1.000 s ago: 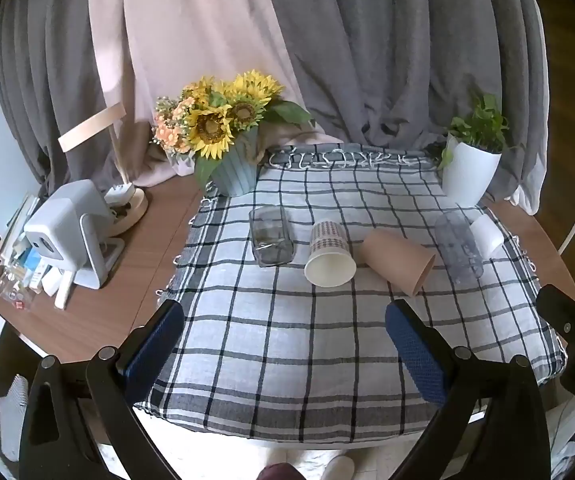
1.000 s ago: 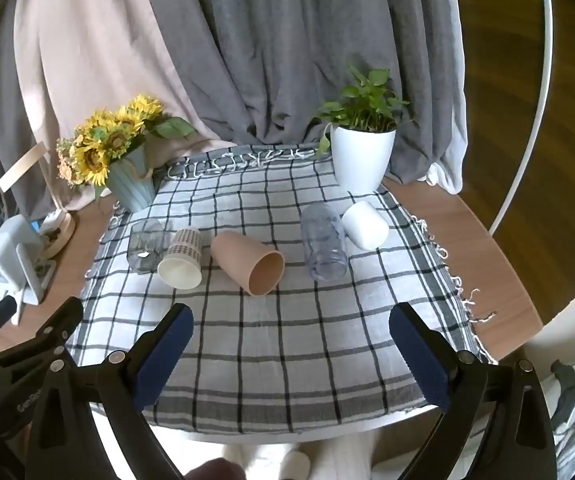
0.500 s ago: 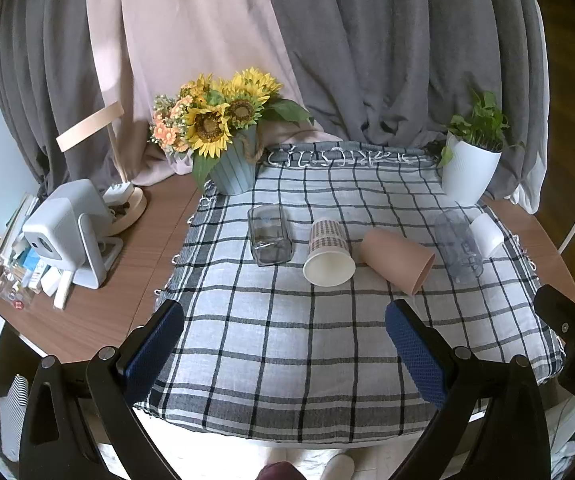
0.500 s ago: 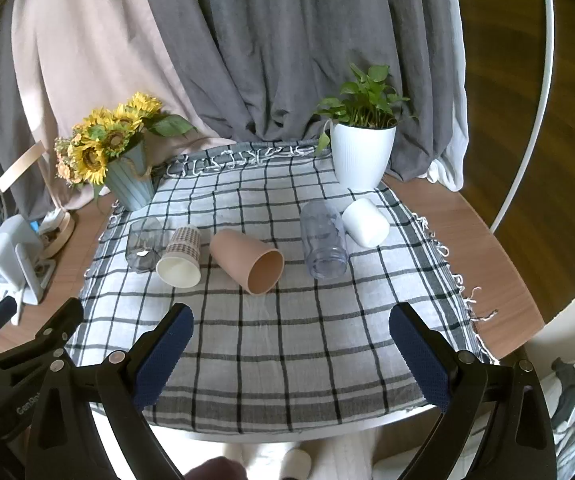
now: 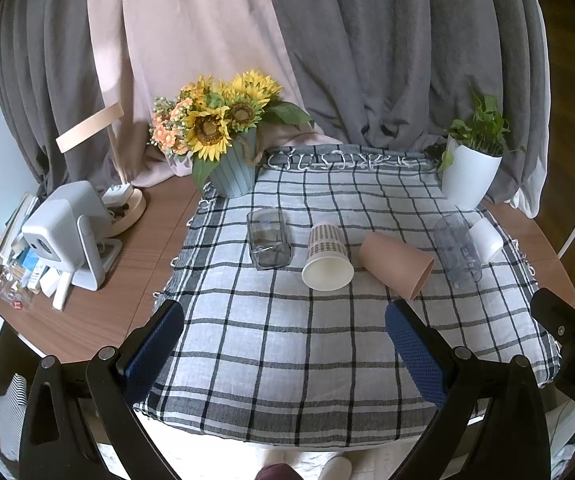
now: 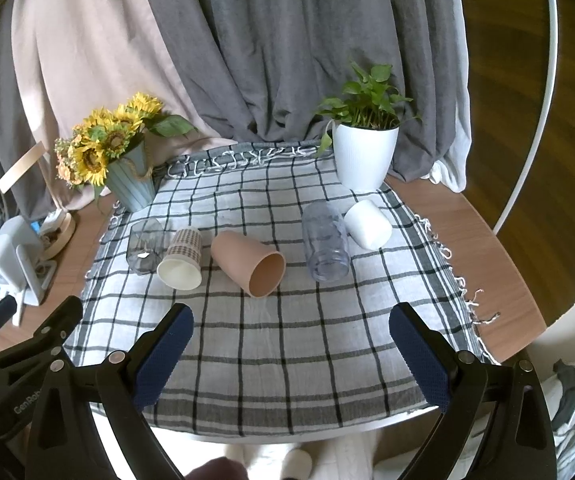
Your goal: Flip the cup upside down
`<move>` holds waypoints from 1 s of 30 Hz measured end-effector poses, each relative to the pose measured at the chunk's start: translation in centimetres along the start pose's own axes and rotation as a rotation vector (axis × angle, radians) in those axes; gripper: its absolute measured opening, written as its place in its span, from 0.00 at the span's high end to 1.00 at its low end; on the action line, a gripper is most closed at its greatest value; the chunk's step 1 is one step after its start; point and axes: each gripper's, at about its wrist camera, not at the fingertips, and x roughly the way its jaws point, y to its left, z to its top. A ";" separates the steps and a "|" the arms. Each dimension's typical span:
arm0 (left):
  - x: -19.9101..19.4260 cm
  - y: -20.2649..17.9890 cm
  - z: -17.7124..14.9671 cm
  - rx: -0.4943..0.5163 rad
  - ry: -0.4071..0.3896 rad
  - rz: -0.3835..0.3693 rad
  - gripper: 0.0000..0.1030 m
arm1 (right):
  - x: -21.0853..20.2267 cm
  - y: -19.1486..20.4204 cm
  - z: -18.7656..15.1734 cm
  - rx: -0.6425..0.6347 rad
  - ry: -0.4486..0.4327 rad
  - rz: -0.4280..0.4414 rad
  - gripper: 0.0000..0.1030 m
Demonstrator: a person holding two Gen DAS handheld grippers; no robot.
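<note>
A: What is seen nearest the cameras?

B: The left gripper (image 5: pixel 283 334) and the right gripper (image 6: pixel 291 332) are held over the near edge of the checked cloth (image 6: pixel 271 344), each with its blue pads spread wide apart and nothing between them.

A: And beyond them, on the cloth?

B: Five cups are laid on their sides in a row. From the right wrist view, a tan cup (image 6: pixel 247 262) is found at 12 o'clock, its mouth turned toward the camera. At 11 o'clock a paper cup (image 6: pixel 181 258) is seen, just beside a dark glass (image 6: pixel 146 245). At 1 o'clock a clear cup (image 6: pixel 325 240) lies next to a white cup (image 6: pixel 368 225).

A: Farther back?

B: A sunflower vase (image 6: pixel 129 178) is placed at 10 o'clock and a potted plant (image 6: pixel 365 156) at 1 o'clock, with curtains (image 6: pixel 287 48) hung behind.
</note>
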 end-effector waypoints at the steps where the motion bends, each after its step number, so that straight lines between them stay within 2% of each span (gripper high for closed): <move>1: 0.0 0.0 0.0 0.000 0.000 0.000 0.00 | 0.0 0.0 0.0 0.001 -0.001 0.001 0.04; 30: 0.0 -0.1 0.5 0.001 -0.001 -0.001 0.00 | 0.2 0.0 0.2 0.002 0.001 0.007 0.04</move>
